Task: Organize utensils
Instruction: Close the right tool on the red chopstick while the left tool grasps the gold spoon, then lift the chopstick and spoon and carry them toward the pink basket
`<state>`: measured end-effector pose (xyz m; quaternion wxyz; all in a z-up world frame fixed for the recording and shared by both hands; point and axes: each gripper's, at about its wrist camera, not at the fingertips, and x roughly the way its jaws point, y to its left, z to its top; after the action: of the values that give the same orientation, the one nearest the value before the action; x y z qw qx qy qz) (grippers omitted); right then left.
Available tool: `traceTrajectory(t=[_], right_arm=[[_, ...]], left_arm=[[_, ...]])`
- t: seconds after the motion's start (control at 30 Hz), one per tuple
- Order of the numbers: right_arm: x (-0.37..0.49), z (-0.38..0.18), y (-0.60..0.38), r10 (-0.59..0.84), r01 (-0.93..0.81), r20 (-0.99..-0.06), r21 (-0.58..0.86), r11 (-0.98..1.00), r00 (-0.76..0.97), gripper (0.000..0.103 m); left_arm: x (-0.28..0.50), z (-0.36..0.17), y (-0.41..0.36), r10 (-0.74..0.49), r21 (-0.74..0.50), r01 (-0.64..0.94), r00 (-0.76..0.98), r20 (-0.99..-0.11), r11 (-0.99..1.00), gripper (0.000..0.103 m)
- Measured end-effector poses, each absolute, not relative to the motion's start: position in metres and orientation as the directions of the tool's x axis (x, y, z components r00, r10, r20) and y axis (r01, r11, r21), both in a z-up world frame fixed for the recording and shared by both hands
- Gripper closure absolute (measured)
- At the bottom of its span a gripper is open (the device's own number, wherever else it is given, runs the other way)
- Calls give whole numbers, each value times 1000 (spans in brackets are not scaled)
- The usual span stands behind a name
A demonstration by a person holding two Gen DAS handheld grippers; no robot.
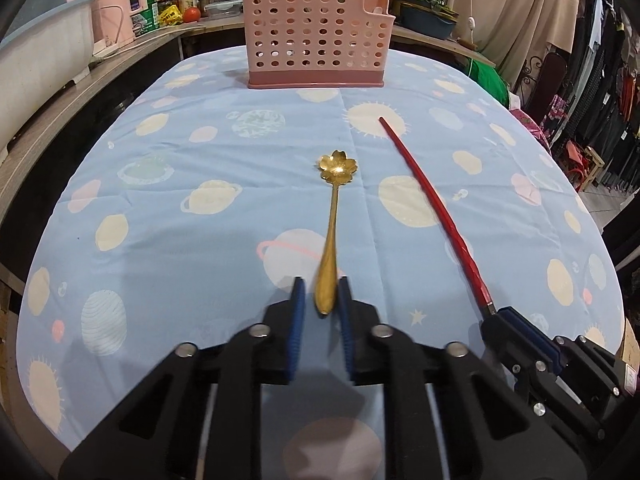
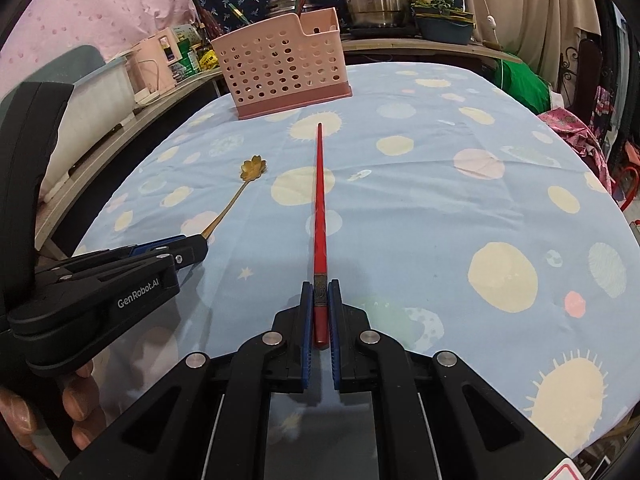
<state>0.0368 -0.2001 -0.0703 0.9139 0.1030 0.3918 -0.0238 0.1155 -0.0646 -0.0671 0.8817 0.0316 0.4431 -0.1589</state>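
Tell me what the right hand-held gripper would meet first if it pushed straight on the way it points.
Probably the tablecloth, since the right hand-held gripper tilts downward with the red chopstick; the pink basket lies beyond. Depth is unclear.

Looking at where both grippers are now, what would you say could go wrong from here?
1. The left gripper pinches only the tail end of the gold spoon, so the flower bowl may sag or swing when carried.
2. The right gripper holds the red chopstick by its end too; the long tip could snag the tablecloth or miss the opening.
3. The pink caddy looks light and could slide if a utensil strikes it.
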Motion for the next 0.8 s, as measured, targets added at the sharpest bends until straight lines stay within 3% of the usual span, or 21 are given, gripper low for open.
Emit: traceTrajectory(t=[0.33, 0.8], right_arm=[[32, -55, -204, 44, 123, -700, 187, 975, 713, 96], [41, 18, -219, 55, 90, -569, 224, 970, 821, 96]], left_arm=[[109, -45, -61, -263, -90, 309, 580, -771, 947, 92], [114, 24, -49, -317, -136, 308, 670, -671, 941, 93]])
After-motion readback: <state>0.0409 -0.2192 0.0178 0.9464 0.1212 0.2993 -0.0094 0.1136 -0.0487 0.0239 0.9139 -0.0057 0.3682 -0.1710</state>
